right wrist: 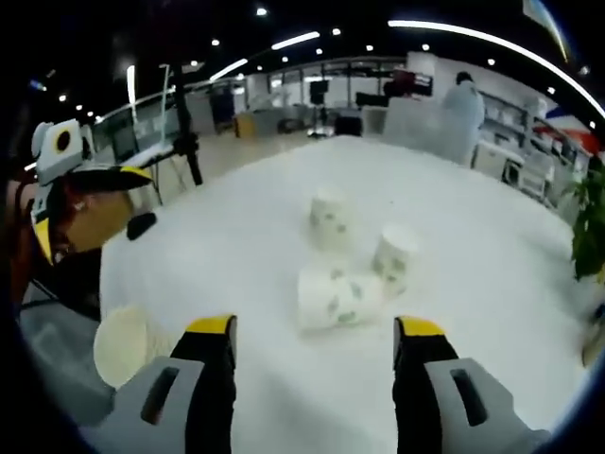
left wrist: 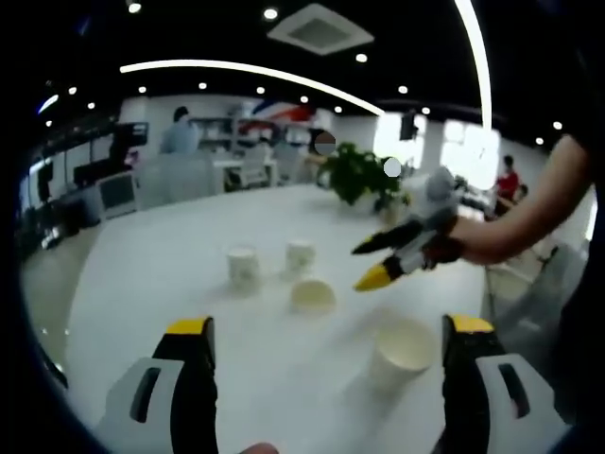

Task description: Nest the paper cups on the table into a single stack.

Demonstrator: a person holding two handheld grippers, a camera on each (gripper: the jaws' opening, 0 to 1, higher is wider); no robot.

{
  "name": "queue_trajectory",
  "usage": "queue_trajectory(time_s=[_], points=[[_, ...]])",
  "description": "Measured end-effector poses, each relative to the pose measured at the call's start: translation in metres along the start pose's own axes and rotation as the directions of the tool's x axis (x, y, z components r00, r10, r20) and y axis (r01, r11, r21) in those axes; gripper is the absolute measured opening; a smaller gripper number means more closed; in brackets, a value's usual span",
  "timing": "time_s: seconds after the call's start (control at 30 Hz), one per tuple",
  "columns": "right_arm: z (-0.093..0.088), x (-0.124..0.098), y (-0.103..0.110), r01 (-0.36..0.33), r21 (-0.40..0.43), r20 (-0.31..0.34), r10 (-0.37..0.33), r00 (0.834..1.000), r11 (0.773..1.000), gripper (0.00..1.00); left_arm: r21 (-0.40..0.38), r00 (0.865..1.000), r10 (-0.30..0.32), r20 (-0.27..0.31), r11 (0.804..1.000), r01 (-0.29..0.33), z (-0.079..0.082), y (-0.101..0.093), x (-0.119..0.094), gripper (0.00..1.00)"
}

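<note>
White toppled cup lies sideways, mouth toward left claw.

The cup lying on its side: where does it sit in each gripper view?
Left gripper view: the tipped cup lies centre, mouth toward the camera, in front of two upright cups.
Right gripper view: it lies between the jaw tips, side-on.
Shared landmark: the potted plant, at the right edge in the right gripper view.

Matt white paper on the cups, faint greenish print on the sides. Smooth white table, slightly glossy toward 12 o'clock. Grey plastic on the left gripper and right gripper, tips capped in yellow over matt black.
</note>
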State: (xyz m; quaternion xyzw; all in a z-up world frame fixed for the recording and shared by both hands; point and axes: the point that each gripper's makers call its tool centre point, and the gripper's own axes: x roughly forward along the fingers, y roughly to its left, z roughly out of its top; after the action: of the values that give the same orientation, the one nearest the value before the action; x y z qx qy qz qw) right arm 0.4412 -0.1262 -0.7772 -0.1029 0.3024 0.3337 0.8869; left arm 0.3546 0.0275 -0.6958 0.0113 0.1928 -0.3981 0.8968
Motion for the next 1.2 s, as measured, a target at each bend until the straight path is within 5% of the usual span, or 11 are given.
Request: queue_trajectory(time_s=[0.33,0.53,1.2], points=[[-0.009,0.018,-0.009,0.046,-0.064,-0.088,-0.052,0.995,0.997,0.52,-0.045,1.0,-0.003,-0.002,0.999,0.003,-0.011,-0.003,0.0,1.0],[-0.001,0.025,-0.003,0.051,-0.14,-0.077,-0.062,0.995,0.989,0.5,-0.026,1.0,-0.009,-0.023,1.0,0.008,-0.018,-0.007,-0.002,1.0],[-0.007,0.04,-0.012,0.075,-0.17,-0.122,-0.097,0.988,0.983,0.4,-0.06,1.0,0.003,-0.025,0.998,-0.004,-0.023,-0.004,-0.006,1.0]])
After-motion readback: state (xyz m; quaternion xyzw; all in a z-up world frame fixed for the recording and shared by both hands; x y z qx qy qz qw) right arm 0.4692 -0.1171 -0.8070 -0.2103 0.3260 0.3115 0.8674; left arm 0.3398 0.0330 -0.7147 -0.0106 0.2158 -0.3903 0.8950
